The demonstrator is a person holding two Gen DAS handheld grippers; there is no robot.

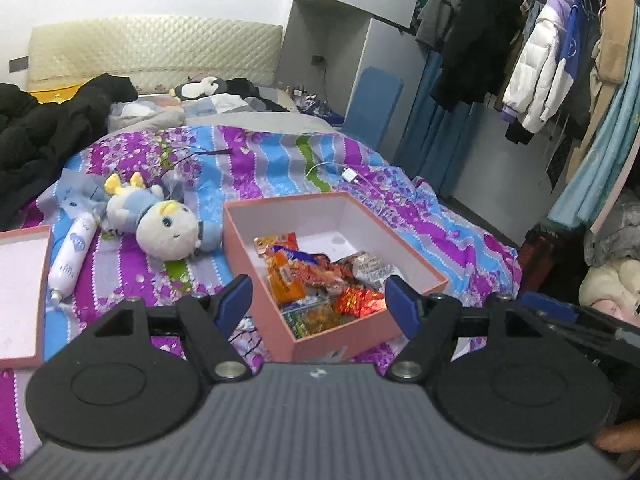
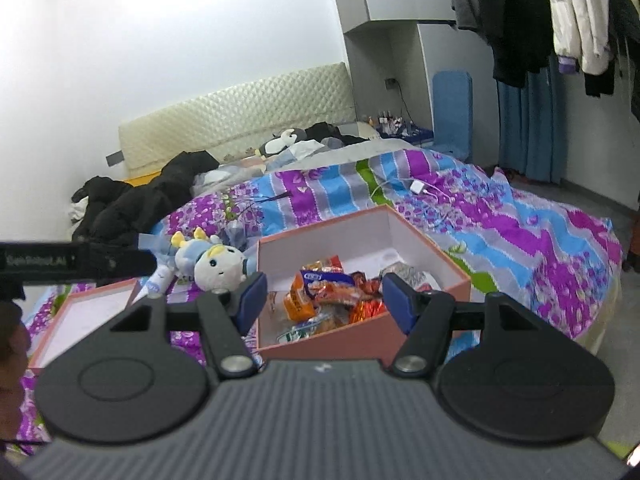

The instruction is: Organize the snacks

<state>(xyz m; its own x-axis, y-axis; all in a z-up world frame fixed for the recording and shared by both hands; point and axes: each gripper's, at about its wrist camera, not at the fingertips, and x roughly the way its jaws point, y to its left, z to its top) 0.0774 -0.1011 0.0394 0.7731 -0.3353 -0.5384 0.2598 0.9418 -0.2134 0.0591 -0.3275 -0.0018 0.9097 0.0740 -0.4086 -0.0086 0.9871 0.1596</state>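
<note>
A pink open box [image 1: 256,256] [image 2: 436,252] sits on the striped bedspread. It holds several snack packets [image 1: 320,280] [image 2: 328,296], mostly orange and red. My left gripper [image 1: 320,300] is open and empty, held above the box's near corner. My right gripper [image 2: 322,294] is open and empty, just above the box's near wall. The box lid [image 1: 20,280] [image 2: 88,312] lies upturned on the bed to the left of the box.
A plush doll [image 1: 164,224] [image 2: 216,264] and a white bottle [image 1: 74,252] lie left of the box. A charger with cable [image 1: 352,176] [image 2: 418,186] lies behind it. Black clothes [image 1: 48,120] are piled at the bed's far left. Hanging coats [image 1: 540,64] are at the right.
</note>
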